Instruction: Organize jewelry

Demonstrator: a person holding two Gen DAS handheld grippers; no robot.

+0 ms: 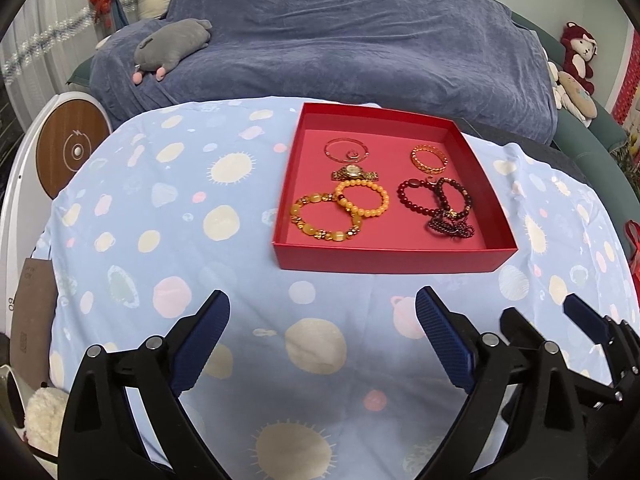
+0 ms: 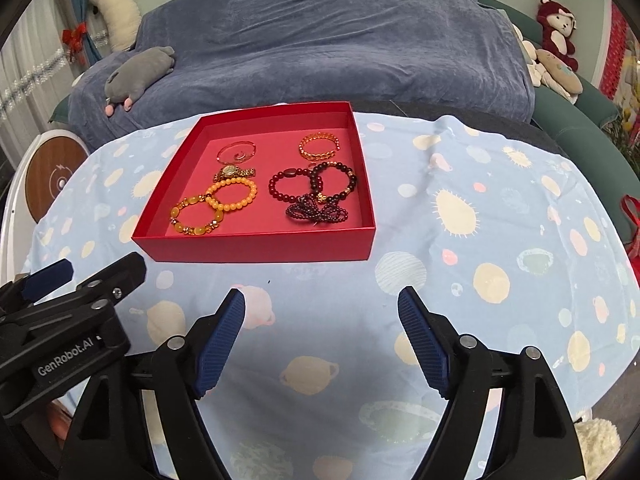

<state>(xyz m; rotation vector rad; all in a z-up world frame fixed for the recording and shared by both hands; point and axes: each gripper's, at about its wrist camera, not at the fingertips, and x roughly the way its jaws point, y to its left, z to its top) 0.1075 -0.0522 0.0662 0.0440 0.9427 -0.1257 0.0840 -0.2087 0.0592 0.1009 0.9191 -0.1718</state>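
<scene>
Both the left gripper (image 1: 322, 312) and the right gripper (image 2: 322, 308) hover wide open and empty, near the red box (image 1: 394, 257). Inside it lie a watch (image 1: 354, 173), amber bracelets (image 1: 326, 218) and dark bead strands (image 1: 450, 210), overlapping; a careless pinch could snag two pieces together.

Black frame, ribbed blue pads, silver screws, GenRobot.AI label (image 2: 66, 360)

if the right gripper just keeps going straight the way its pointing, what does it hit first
Probably the patterned tablecloth, and just beyond it the near right wall of the red box. The right gripper is open and empty; depth is uncertain.
</scene>
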